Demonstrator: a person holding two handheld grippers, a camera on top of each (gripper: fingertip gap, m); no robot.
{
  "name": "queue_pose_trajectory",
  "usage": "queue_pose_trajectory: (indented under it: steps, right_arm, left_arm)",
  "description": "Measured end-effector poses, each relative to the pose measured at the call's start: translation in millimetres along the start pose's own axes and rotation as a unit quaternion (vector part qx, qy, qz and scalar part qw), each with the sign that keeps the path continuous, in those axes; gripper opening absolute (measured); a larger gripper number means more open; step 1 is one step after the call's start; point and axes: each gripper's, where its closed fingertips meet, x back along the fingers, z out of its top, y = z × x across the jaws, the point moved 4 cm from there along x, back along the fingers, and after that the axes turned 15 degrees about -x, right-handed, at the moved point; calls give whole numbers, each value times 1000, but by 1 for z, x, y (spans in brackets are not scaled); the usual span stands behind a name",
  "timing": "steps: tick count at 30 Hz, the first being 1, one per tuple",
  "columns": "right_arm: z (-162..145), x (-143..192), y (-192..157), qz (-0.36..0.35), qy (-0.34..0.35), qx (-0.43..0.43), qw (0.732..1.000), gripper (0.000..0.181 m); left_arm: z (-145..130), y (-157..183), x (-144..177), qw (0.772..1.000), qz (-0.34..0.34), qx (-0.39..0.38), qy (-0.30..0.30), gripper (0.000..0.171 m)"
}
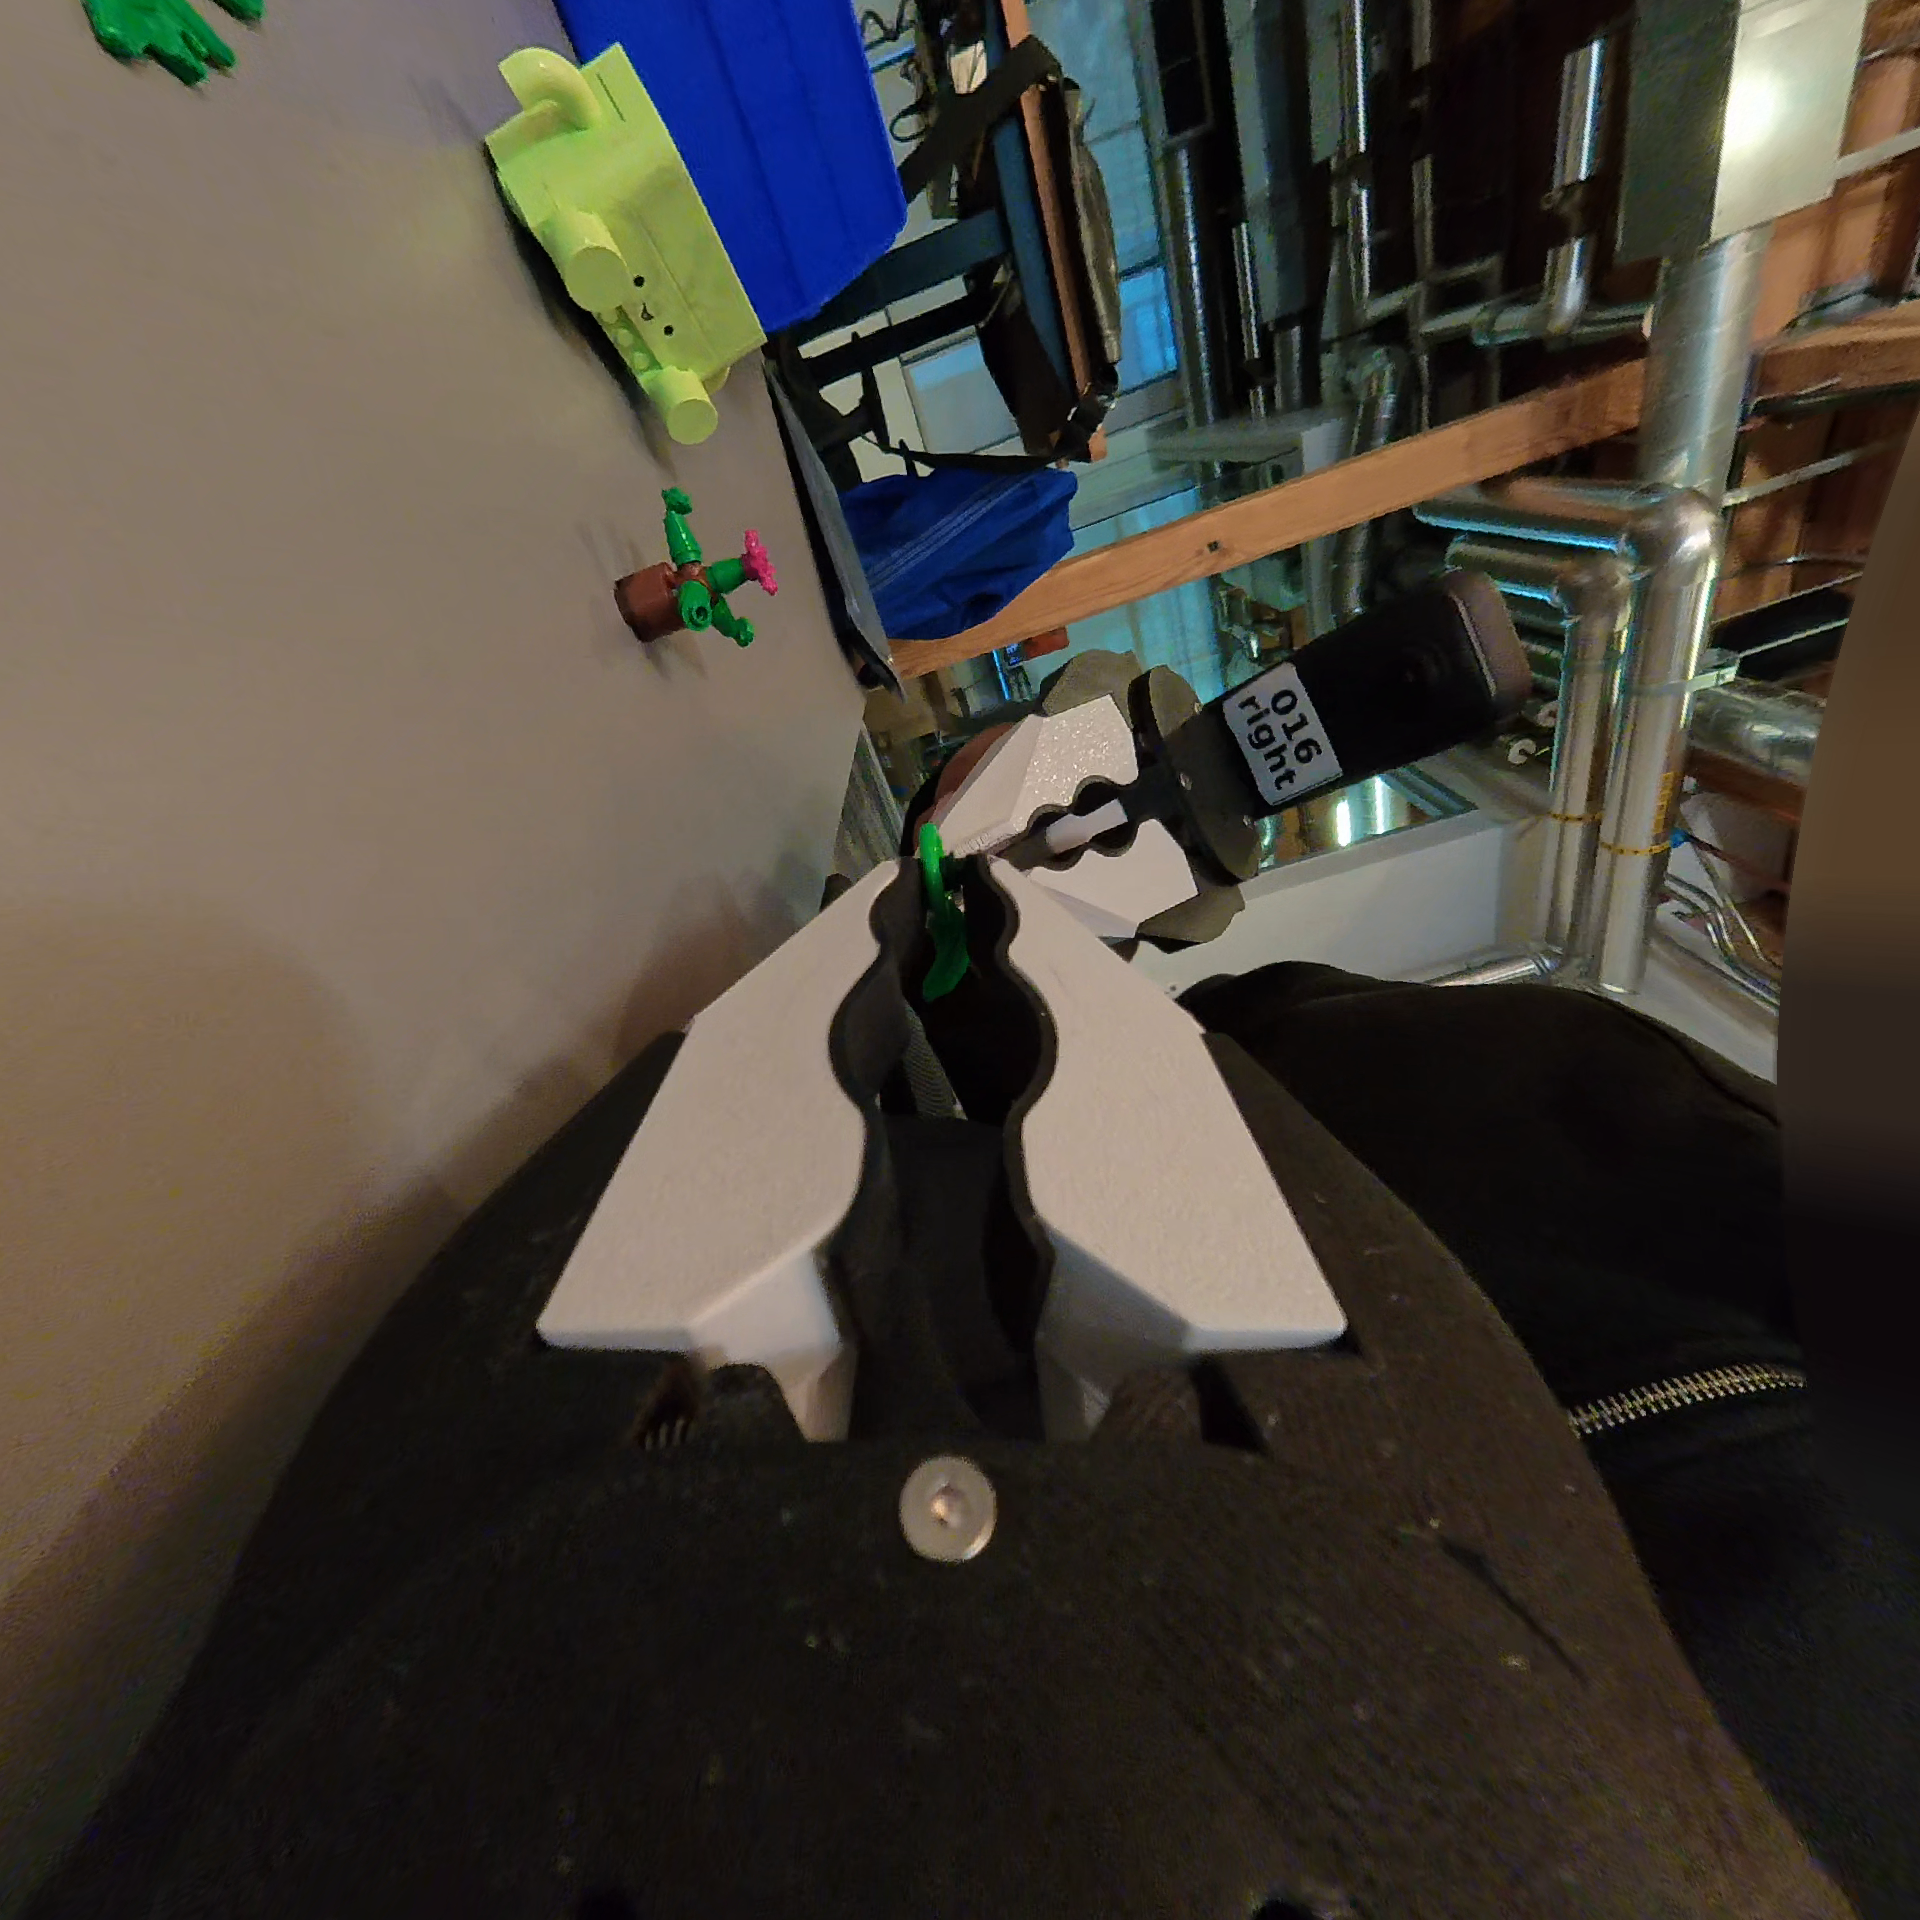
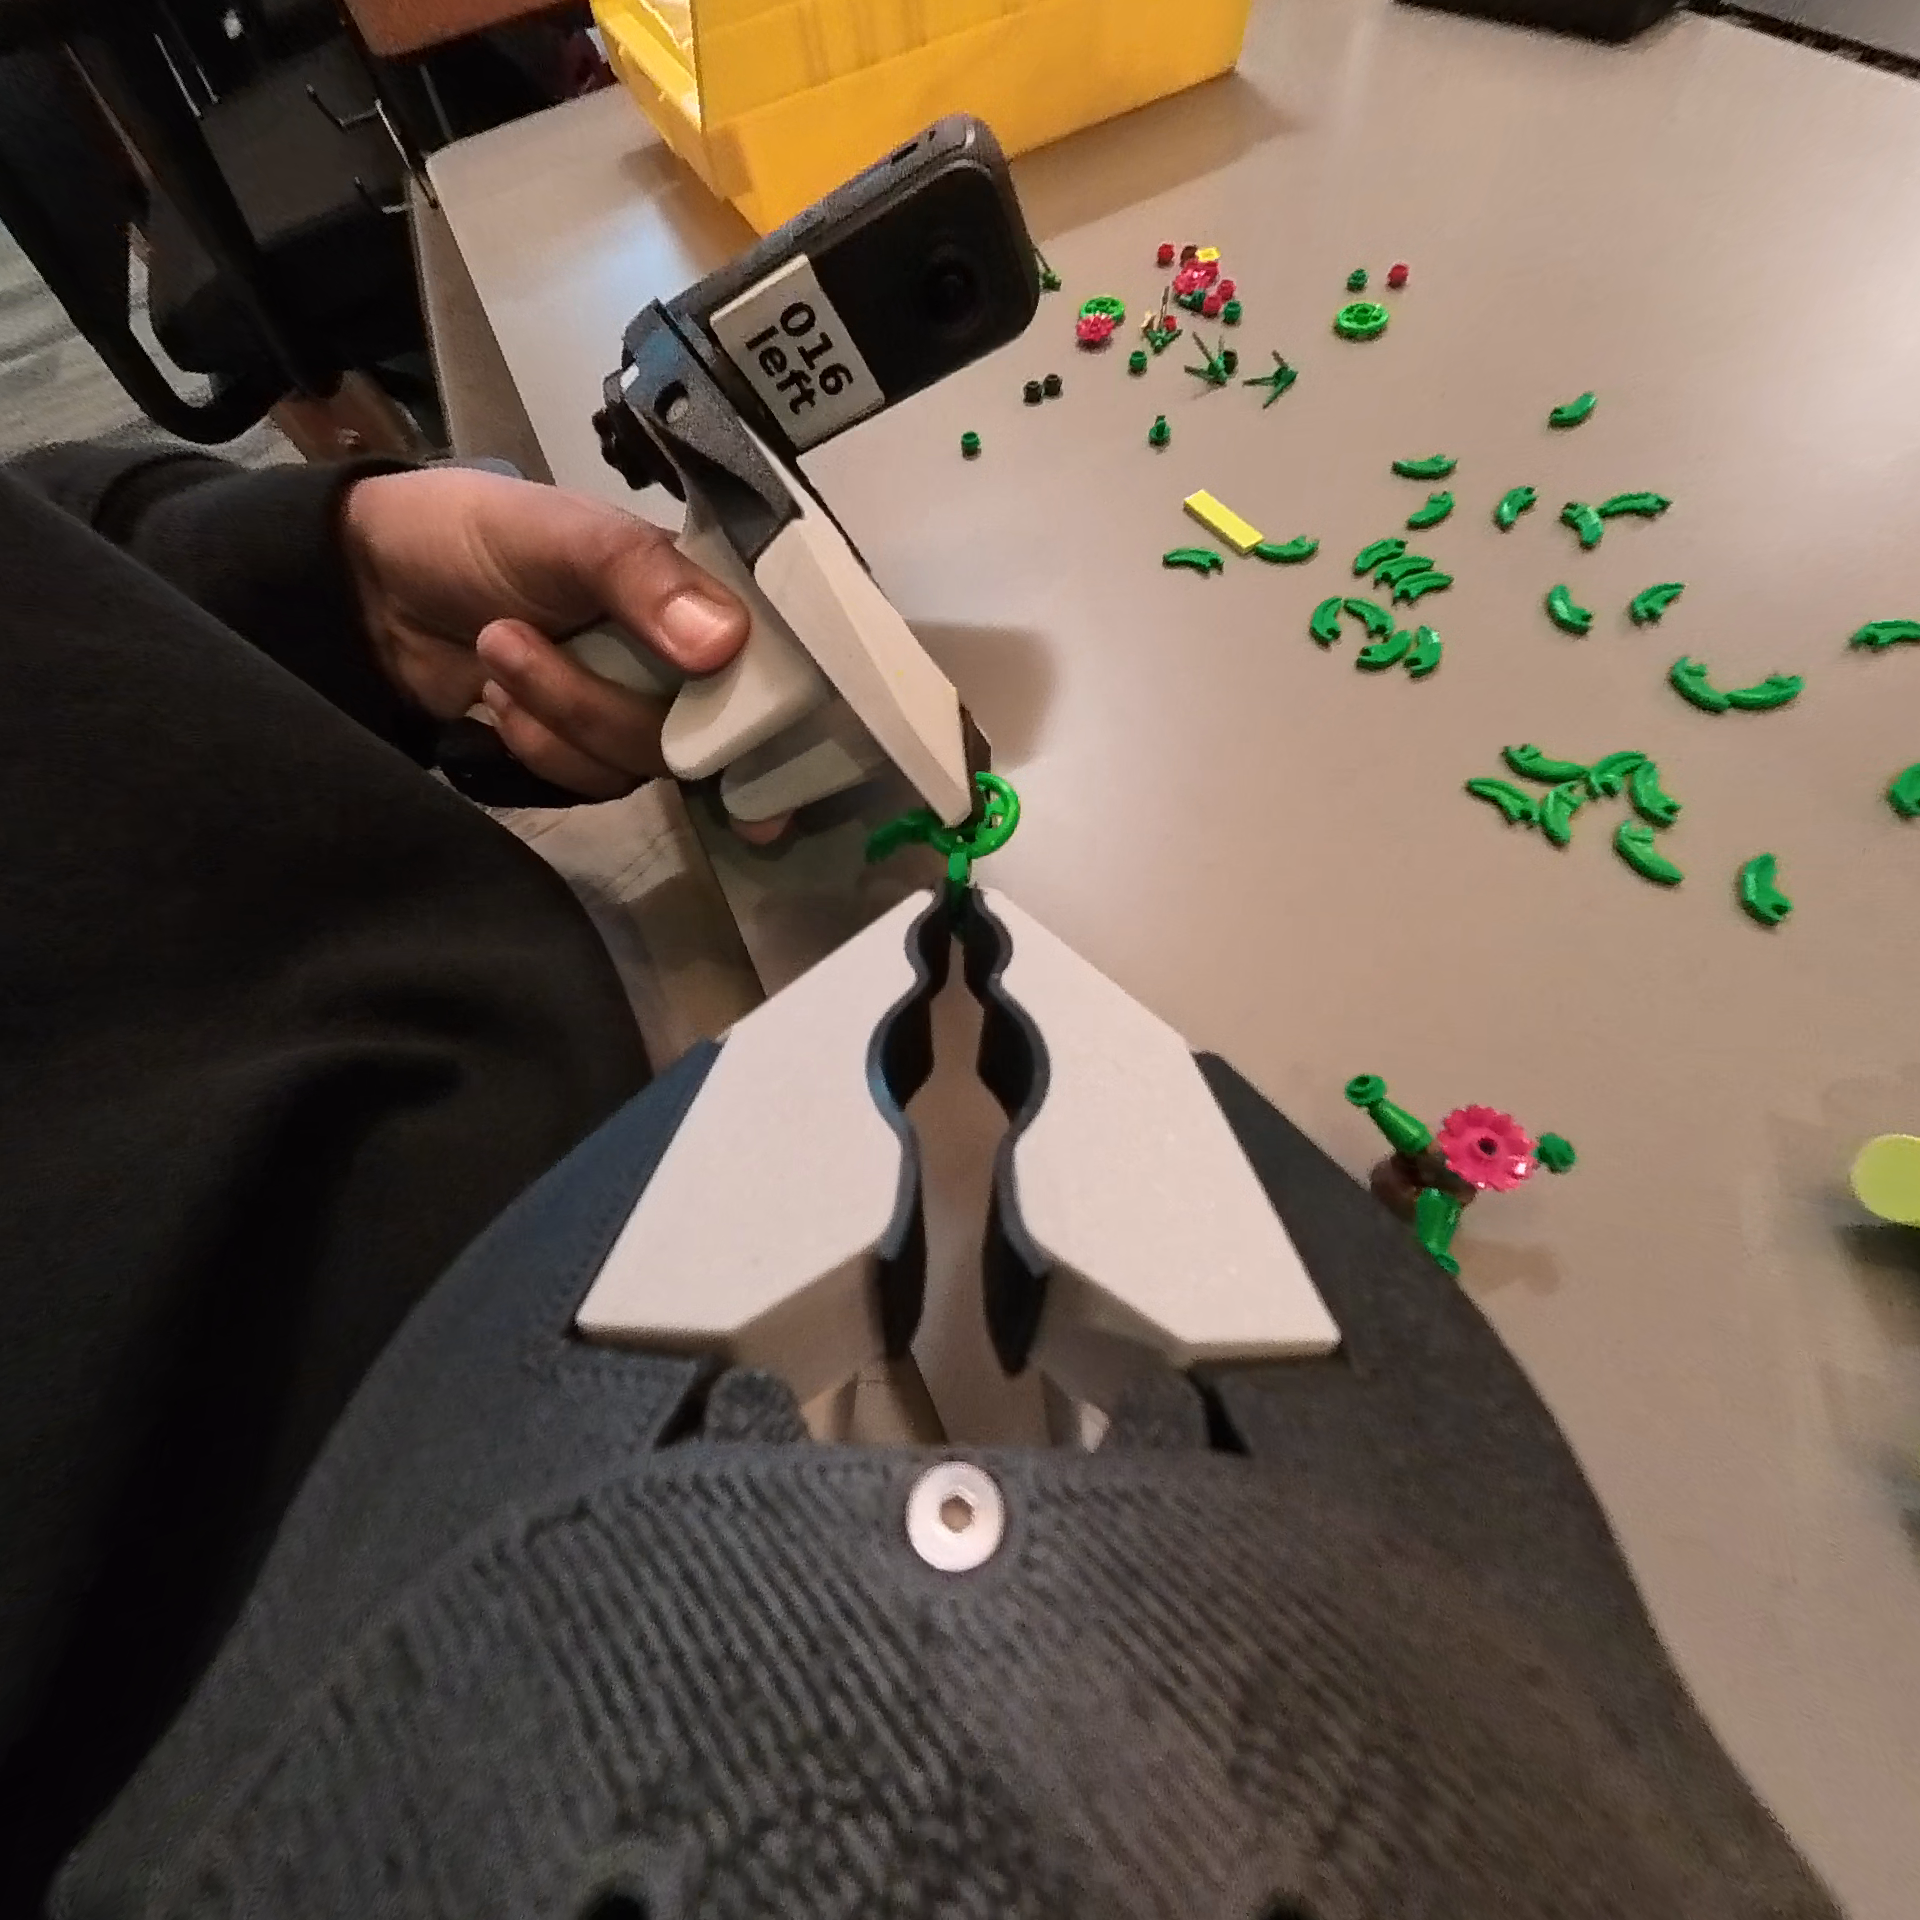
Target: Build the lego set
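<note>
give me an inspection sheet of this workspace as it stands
surface: grey table.
job's things: green ring piece with leaf, held off the table; part-built flower stem; lime watering can.
clutter: loose green leaves and small red and green bits scattered.
grippers: left gripper and right gripper both shut on the green piece.
cables: nothing seen.
surroundings: yellow bin, blue bin, pipes.

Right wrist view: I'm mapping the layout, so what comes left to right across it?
Hand → green ring piece held at both grippers' tips → small flower build → lime piece at the edge.
</note>
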Motion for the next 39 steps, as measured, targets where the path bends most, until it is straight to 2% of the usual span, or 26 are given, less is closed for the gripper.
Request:
queue_pose_trajectory:
  steps: [9,19,24,34,39]
  right_arm:
    - [0,-1,1,19,-8,-3,1000,0]
    - [-2,-6,5,-2,-35,-7,999,0]
    - [-4,-9,6,-11,-14,-34,999,0]
    - [2,-7,6,-1,35,-51,998,0]
    - [-16,-7,16,-63,-18,-13,998,0]
  left_arm:
    - [-1,1,0,1000,-4,1,-4,10]
    - [-2,-5,-1,999,38,-22,-8,10]
    - [-2,-6,0,998,49,-25,-3,11]
    - [5,-3,3,1000,14,-8,17,10]
    - [2,-4,1,996,62,-69,-7,10]
